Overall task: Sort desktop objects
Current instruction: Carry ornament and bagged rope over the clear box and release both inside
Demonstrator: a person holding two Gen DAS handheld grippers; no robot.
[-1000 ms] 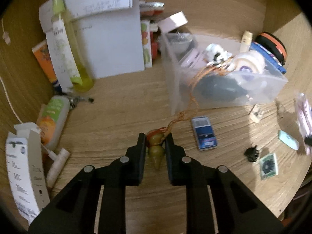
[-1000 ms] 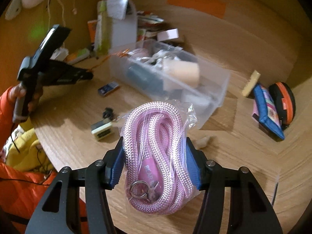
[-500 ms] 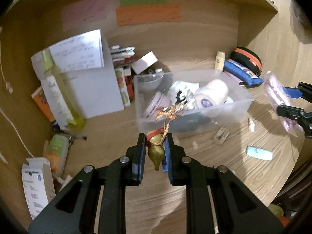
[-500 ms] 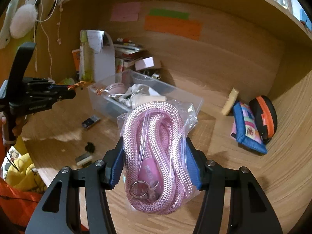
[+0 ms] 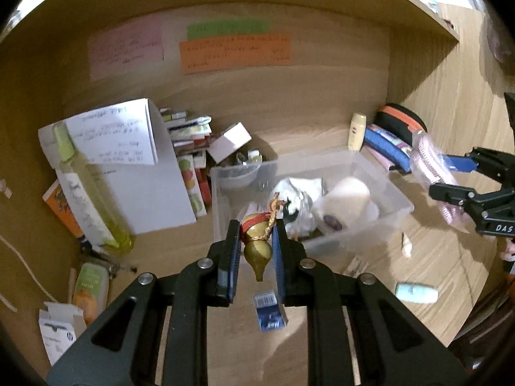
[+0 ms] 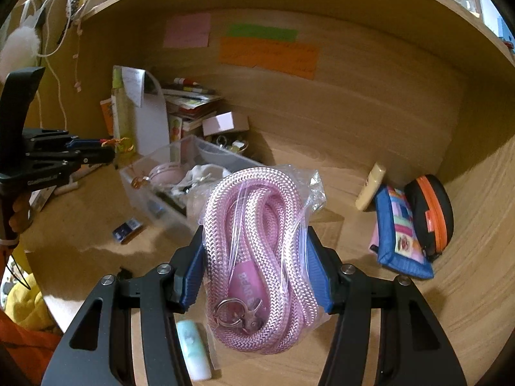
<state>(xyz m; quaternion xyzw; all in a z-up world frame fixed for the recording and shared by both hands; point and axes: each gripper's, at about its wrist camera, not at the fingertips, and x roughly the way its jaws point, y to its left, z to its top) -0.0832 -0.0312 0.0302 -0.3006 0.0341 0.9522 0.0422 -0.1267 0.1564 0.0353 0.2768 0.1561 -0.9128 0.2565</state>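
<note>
My left gripper (image 5: pixel 256 241) is shut on a small brass gourd charm (image 5: pixel 256 247) with red thread and an orange cord, held in the air in front of the clear plastic bin (image 5: pixel 383 222). My right gripper (image 6: pixel 256 254) is shut on a bagged pink rope lanyard (image 6: pixel 257 254) with a metal clasp, also lifted above the desk. The bin (image 6: pixel 145 189) holds a white roll, crumpled white items and a pink thing. In the right wrist view the left gripper (image 6: pixel 109 154) shows at far left; in the left wrist view the right gripper (image 5: pixel 450 177) shows at far right.
A small blue box (image 5: pixel 268 312) and a mint eraser (image 5: pixel 416 292) lie on the wooden desk. White paper stand, yellow-green bottle (image 5: pixel 87 186), books and boxes crowd the back left. Blue pouch (image 6: pixel 402 228), black-orange case (image 6: pixel 431 212) and a cream tube stand right. Coloured notes hang on the back wall.
Both grippers have risen off the desk with their loads. The gourd charm's cord has come up off the desk, and the bin now sits lower in both views.
</note>
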